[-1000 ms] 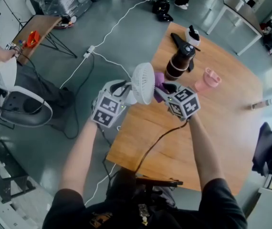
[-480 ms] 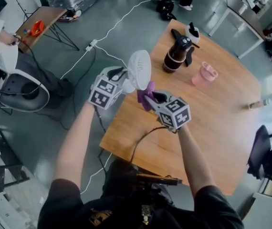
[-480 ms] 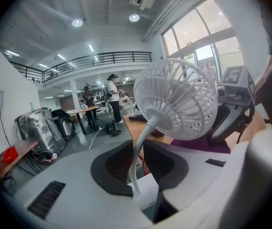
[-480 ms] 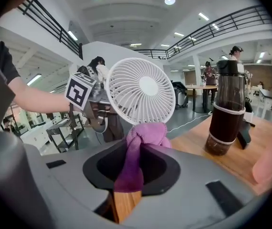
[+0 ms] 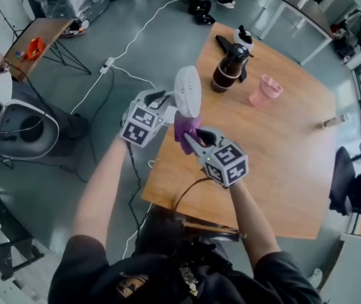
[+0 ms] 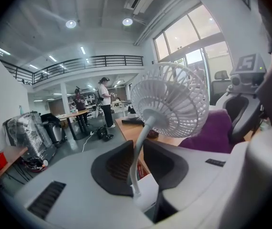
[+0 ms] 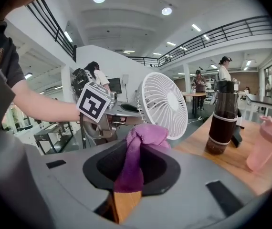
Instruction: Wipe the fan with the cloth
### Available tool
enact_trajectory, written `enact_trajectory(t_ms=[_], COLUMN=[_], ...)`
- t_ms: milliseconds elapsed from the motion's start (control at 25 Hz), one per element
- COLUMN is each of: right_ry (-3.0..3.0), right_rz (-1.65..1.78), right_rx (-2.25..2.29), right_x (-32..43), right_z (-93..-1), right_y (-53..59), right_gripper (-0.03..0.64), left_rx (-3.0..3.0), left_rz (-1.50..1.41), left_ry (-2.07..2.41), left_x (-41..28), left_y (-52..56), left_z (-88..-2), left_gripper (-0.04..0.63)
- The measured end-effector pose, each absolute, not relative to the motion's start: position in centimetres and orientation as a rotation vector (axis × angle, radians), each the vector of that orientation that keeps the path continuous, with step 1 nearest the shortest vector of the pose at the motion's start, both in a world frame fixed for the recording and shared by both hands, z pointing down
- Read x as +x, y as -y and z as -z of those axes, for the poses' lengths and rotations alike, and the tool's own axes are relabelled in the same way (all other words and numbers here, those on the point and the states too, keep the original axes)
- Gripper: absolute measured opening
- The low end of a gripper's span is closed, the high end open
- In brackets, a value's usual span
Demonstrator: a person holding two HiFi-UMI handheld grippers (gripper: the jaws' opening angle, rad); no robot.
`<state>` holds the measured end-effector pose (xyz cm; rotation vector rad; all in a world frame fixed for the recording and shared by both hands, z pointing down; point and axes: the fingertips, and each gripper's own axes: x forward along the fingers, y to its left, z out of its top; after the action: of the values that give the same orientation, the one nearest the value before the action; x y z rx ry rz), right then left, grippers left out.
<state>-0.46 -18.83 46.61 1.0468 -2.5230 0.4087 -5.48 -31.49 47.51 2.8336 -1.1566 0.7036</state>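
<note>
Head view: the small white plastic fan with a round grille (image 5: 187,92) is held in the air at the near edge of the wooden table (image 5: 282,144). The left gripper (image 5: 166,109) has it from the left, and the right gripper (image 5: 192,139) carries the bunched purple cloth (image 5: 183,126) just below the grille. The wipe looks about to land. The next move calls for pressing the cloth onto the grille and sweeping across it, with the fan kept steady.

Left gripper view: the jaws stand partly closed, clamped on the fan's thin white stem.

Right gripper view: the jaws pinch the cloth, and its wad pokes out beyond the tips by the fan's lower rim. I cannot tell whether it touches.
</note>
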Motion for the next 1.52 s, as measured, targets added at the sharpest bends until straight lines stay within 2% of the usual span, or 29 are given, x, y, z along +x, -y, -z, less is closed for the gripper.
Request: enact_trajectory(t_ms=[440, 1520], right_ry=[2.409, 2.363], right_rz=[-0.359, -0.228], right_rx=[1.266, 1.424], right_x=[-3.1, -4.6], right_z=[-43.9, -38.7], right_y=[19.0, 19.2], right_gripper=[0.084, 0.084], left_rx=[2.887, 2.875], left_rz=[-0.669, -0.668], left_ry=[1.021, 0.998], left_x=[-5.3, -5.6], left_y=[31.1, 30.7], left_z=[-47.8, -47.3], left_gripper=[0.076, 0.077])
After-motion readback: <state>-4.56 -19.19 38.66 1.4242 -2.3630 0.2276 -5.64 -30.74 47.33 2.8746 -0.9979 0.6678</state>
